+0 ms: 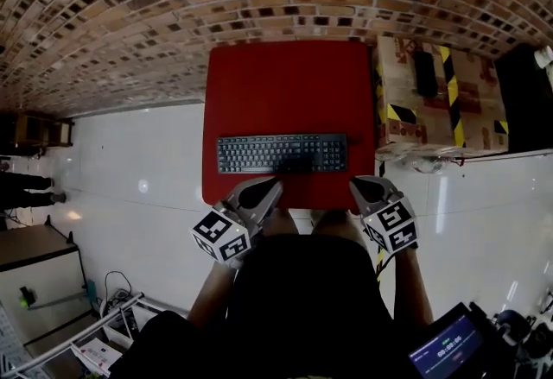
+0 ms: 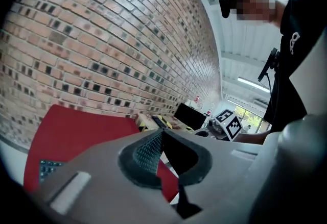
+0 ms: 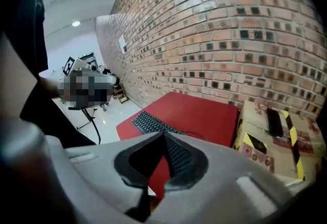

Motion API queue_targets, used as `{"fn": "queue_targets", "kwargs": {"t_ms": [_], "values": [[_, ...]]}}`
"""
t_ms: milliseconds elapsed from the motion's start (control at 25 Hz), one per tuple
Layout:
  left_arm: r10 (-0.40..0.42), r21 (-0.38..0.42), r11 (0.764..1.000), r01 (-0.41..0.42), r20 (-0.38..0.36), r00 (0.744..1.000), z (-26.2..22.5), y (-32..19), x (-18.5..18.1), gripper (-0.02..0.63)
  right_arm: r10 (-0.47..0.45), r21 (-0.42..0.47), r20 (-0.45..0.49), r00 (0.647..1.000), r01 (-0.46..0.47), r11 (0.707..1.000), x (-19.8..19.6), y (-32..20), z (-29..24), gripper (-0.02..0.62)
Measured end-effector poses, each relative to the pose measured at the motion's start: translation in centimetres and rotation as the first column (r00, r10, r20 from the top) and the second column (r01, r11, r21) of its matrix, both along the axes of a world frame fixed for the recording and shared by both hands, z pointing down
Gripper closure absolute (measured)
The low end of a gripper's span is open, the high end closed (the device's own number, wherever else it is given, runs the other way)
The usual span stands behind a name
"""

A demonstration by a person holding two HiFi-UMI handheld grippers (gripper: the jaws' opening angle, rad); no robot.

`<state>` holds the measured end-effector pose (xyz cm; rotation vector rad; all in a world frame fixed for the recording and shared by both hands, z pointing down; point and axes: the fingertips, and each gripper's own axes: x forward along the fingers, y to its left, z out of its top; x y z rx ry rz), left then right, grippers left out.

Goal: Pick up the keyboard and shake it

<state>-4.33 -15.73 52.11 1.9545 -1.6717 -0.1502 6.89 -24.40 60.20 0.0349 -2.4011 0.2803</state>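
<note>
A black keyboard (image 1: 282,153) lies flat across the near half of a red table (image 1: 289,79). My left gripper (image 1: 270,188) hovers at the table's near edge, just short of the keyboard's middle, jaws shut with nothing in them. My right gripper (image 1: 361,187) hangs at the near right corner, also shut and empty. In the left gripper view the closed left gripper (image 2: 162,134) points over the red table (image 2: 76,128), with a keyboard (image 2: 49,167) corner low at the left. From the right gripper (image 3: 164,137), the keyboard (image 3: 149,122) shows just beyond the closed tips.
A cardboard box (image 1: 436,92) with yellow-black tape stands against the table's right side, with a dark object (image 1: 527,101) beyond it. A brick wall (image 1: 173,6) backs the table. The floor is white tile (image 1: 130,170). A small screen (image 1: 445,347) glows at lower right.
</note>
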Motion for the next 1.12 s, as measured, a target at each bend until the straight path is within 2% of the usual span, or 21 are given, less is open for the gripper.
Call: {"fn": "queue_targets", "kwargs": {"t_ms": [120, 200, 280, 480, 560, 600, 640, 680, 800, 1000, 1120], "values": [[-0.072, -0.052, 0.996, 0.070, -0.036, 0.997, 2.5, 1.9, -3.5, 0.591, -0.009, -0.017, -0.041, 0.999, 0.008, 1.000, -1.8, 1.1, 1.2, 0.603], [-0.124, -0.114, 0.986, 0.120, -0.029, 0.992, 5.2, 3.6, -6.4, 0.592, 0.007, -0.021, -0.074, 0.997, -0.009, 1.000, -2.6, 1.5, 2.7, 0.603], [-0.173, -0.184, 0.969, 0.164, -0.037, 0.984, 8.6, 5.4, -9.4, 0.592, 0.038, -0.025, -0.123, 0.992, -0.042, 0.999, -2.8, 1.7, 4.6, 0.603], [-0.251, -0.353, 0.913, 0.206, -0.085, 0.964, 17.0, 9.3, -16.8, 0.490, 0.170, -0.062, -0.256, 0.952, -0.191, 0.980, -2.8, 0.6, 9.5, 0.603], [-0.252, -0.410, 0.893, 0.186, -0.114, 0.961, 20.1, 10.4, -18.4, 0.467, 0.215, -0.091, -0.318, 0.923, -0.256, 0.962, -2.4, -0.2, 11.6, 0.603], [-0.247, -0.436, 0.884, 0.167, -0.134, 0.960, 21.5, 10.8, -19.1, 0.449, 0.222, -0.109, -0.345, 0.912, -0.274, 0.956, -2.3, -0.6, 12.6, 0.565], [-0.240, -0.458, 0.877, 0.148, -0.149, 0.959, 22.7, 11.1, -19.6, 0.432, 0.221, -0.123, -0.371, 0.902, -0.283, 0.951, -2.4, -0.9, 13.8, 0.480], [-0.232, -0.477, 0.869, 0.131, -0.158, 0.960, 23.7, 11.3, -20.2, 0.430, 0.218, -0.127, -0.396, 0.892, -0.289, 0.949, -2.5, -1.3, 14.9, 0.453], [-0.199, -0.514, 0.853, 0.088, -0.163, 0.966, 25.9, 11.5, -21.3, 0.420, 0.244, -0.085, -0.456, 0.856, -0.315, 0.945, -2.6, -2.8, 17.7, 0.407], [-0.140, -0.533, 0.846, 0.025, -0.177, 0.974, 28.0, 10.7, -22.3, 0.388, 0.338, 0.008, -0.519, 0.785, -0.391, 0.920, -3.3, -5.3, 21.3, 0.301], [-0.105, -0.568, 0.823, -0.021, -0.187, 0.977, 29.5, 10.6, -21.7, 0.380, 0.378, 0.038, -0.545, 0.748, -0.428, 0.903, -3.0, -5.6, 22.5, 0.275]]}}
